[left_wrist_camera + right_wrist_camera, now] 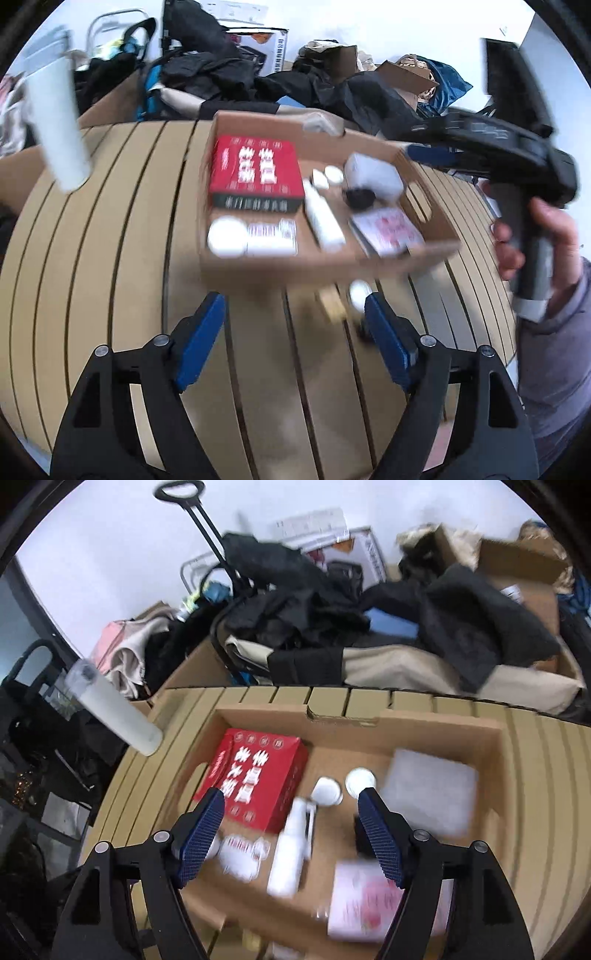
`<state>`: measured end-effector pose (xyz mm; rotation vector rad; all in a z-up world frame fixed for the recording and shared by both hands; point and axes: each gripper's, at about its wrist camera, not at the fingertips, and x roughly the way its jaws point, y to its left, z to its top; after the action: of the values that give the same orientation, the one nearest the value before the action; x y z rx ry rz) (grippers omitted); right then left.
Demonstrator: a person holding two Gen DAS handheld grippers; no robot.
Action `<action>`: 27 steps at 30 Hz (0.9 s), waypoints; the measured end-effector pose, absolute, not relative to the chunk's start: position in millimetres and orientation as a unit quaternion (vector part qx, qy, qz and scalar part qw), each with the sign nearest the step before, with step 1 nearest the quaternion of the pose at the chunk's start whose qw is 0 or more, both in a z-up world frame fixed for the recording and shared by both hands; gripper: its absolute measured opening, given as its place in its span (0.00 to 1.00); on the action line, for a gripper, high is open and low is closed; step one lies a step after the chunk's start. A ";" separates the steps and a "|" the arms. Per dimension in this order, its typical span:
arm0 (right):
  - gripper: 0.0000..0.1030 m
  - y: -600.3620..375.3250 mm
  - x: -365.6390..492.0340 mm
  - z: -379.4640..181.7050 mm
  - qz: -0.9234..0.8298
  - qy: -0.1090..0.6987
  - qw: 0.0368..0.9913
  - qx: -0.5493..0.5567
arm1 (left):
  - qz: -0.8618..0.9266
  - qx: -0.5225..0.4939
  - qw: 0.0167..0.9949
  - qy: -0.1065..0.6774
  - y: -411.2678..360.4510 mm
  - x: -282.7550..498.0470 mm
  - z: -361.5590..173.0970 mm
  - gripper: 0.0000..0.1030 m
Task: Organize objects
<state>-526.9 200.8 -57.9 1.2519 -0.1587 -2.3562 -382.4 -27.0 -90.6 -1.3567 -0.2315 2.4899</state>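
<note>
the cardboard box (325,258) sits on the slatted worktop (110,258), holding a red box (255,170), a white tube (325,218), small jars and a pink packet (369,901). both sets of fingers are released and empty: left gripper (295,339) just before the box, right gripper (291,827) over it. dark clothes (295,602) pile behind; a white bottle (114,709) stands left.

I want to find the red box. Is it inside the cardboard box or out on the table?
Inside. The red box lies flat on the floor of the open cardboard box, in its left part, with cardboard walls around it.
</note>
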 end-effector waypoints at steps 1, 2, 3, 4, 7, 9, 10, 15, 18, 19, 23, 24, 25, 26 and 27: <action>0.76 205.6 -510.2 -51.4 -0.860 -0.054 0.236 0.450 | 0.866 -0.470 0.147 -0.083 -26.7 -367.0 -88.7 0.79; 0.76 209.6 -490.2 -44.4 -0.863 -0.047 0.238 0.443 | 0.866 -0.470 0.146 -0.087 -26.5 -350.8 -85.7 0.82; 0.76 215.3 -462.0 -36.1 -0.868 -0.033 0.238 0.434 | 0.867 -0.468 0.145 -0.090 -25.7 -331.4 -82.7 0.82; 0.76 219.1 -440.4 -31.4 -0.873 -0.025 0.236 0.426 | 0.869 -0.464 0.144 -0.093 -25.1 -315.6 -80.4 0.84; 0.76 232.8 -357.9 -28.3 -0.880 -0.008 0.228 0.418 | 0.869 -0.467 0.137 -0.091 -15.1 -268.4 -76.2 0.86; 0.76 240.8 -314.8 -32.9 -0.883 -0.016 0.217 0.415 | 0.868 -0.471 0.138 -0.074 -6.7 -247.7 -73.7 0.86; 0.76 246.6 -293.0 -38.6 -0.884 -0.027 0.210 0.416 | 0.869 -0.470 0.141 -0.063 -2.0 -237.9 -72.0 0.87; 0.76 266.5 -223.8 -77.6 -0.865 -0.069 0.198 0.457 | 0.868 -0.473 0.146 -0.039 15.7 -214.7 -69.5 0.89; 0.76 270.4 -209.3 -81.6 -0.865 -0.066 0.201 0.456 | 0.869 -0.472 0.145 -0.037 21.7 -207.7 -67.8 0.89; 0.76 270.9 -207.1 -79.7 -0.868 -0.059 0.199 0.452 | 0.870 -0.471 0.143 -0.035 23.5 -206.4 -67.0 0.89; 0.76 272.7 -205.8 -72.5 -0.879 -0.048 0.196 0.432 | 0.871 -0.471 0.137 -0.033 25.2 -205.0 -66.9 0.89; 0.76 272.1 -207.8 -73.4 -0.880 -0.045 0.196 0.430 | 0.871 -0.471 0.134 -0.034 24.3 -205.9 -67.8 0.89; 0.76 270.9 -209.5 -74.5 -0.881 -0.040 0.197 0.429 | 0.871 -0.471 0.130 -0.036 22.7 -207.7 -69.0 0.89; 0.76 268.3 -212.5 -76.7 -0.881 -0.034 0.199 0.427 | 0.873 -0.471 0.124 -0.039 20.4 -210.0 -70.1 0.89; 0.76 264.0 -217.6 -80.2 -0.882 -0.022 0.204 0.424 | 0.874 -0.469 0.119 -0.043 17.5 -212.5 -71.4 0.89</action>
<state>-217.6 264.0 -80.2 1.1827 -0.0606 -2.4610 -212.5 17.5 -71.4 -1.3713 -0.1243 2.5553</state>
